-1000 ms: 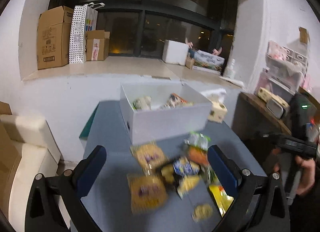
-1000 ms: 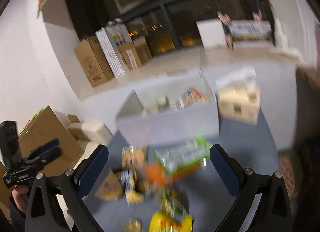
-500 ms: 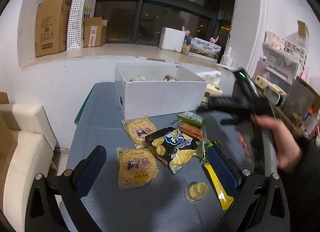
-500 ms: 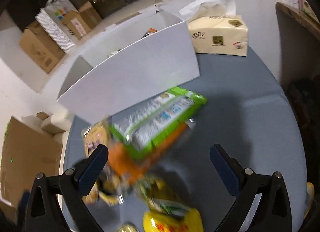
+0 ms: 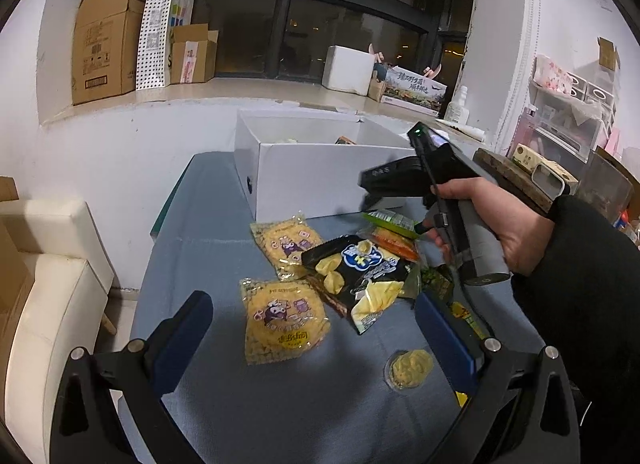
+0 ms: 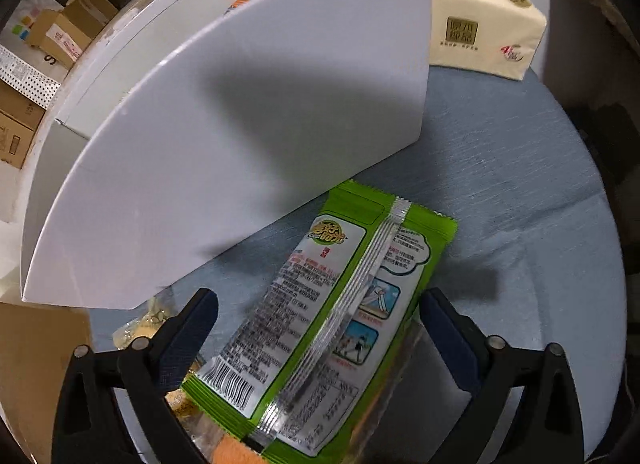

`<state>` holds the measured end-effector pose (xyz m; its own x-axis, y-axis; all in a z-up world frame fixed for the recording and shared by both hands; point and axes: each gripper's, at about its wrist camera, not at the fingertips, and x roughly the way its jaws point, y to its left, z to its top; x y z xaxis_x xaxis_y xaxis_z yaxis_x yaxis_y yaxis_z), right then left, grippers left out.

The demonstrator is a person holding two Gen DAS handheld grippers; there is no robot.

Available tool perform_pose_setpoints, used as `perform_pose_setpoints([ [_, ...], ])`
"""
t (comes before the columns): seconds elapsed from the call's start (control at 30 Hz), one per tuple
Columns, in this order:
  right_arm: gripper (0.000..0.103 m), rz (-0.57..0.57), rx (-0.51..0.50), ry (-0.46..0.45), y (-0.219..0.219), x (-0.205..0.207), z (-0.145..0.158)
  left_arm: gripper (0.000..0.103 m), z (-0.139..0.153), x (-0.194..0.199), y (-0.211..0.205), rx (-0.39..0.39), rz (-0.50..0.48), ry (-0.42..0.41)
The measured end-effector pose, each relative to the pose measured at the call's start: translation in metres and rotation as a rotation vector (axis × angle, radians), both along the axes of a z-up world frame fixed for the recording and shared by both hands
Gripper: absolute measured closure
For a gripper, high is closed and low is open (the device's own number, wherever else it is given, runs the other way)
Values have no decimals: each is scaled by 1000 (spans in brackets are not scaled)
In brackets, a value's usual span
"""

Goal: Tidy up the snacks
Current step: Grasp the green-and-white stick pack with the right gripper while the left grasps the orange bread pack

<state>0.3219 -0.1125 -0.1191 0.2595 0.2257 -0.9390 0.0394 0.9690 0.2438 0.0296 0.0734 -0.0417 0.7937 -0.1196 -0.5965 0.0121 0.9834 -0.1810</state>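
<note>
A pile of snack packets lies on the blue-grey table [image 5: 208,232] in front of a white box [image 5: 320,175]. My right gripper [image 6: 318,316] is open, low over the pile, its fingers either side of a green packet [image 6: 320,304] lying back side up; the box wall [image 6: 240,135] is just beyond. The green packet also shows in the left wrist view [image 5: 390,219]. My left gripper [image 5: 312,328] is open and empty, above two yellow packets [image 5: 284,320] and a black chip bag [image 5: 364,268]. The right gripper's body [image 5: 440,191] is seen in the left view.
A tissue box [image 6: 480,31] stands right of the white box. A small round snack [image 5: 410,366] and a yellow packet [image 5: 466,314] lie near the table's front right. A cream sofa [image 5: 44,284] is left of the table; a cluttered shelf [image 5: 560,151] is right.
My right gripper has come down and forward to the pile, so the green packet now lies between its open fingers. The left gripper has settled lower, steady over the yellow packets.
</note>
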Motion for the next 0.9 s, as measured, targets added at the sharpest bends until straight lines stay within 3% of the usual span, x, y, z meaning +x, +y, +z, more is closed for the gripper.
perform_pose_setpoints([
  [0.03, 18, 3, -18, -5, -3, 0, 1, 0, -1, -1, 1, 0, 1, 2],
  [0.2, 29, 33, 59, -53, -33, -10, 15, 0, -4, 2, 1, 0, -3, 9],
  [0.5, 30, 113, 263, -196, -100, -69, 61, 0, -12, 34, -37, 76, -149, 60],
  [0.77, 30, 162, 412, -270, -143, -133, 84, 0, -9, 122, -93, 75, -391, 178],
  [0.9, 30, 157, 439, -289, -164, -158, 80, 0, -17, 168, -113, 98, -426, 269],
])
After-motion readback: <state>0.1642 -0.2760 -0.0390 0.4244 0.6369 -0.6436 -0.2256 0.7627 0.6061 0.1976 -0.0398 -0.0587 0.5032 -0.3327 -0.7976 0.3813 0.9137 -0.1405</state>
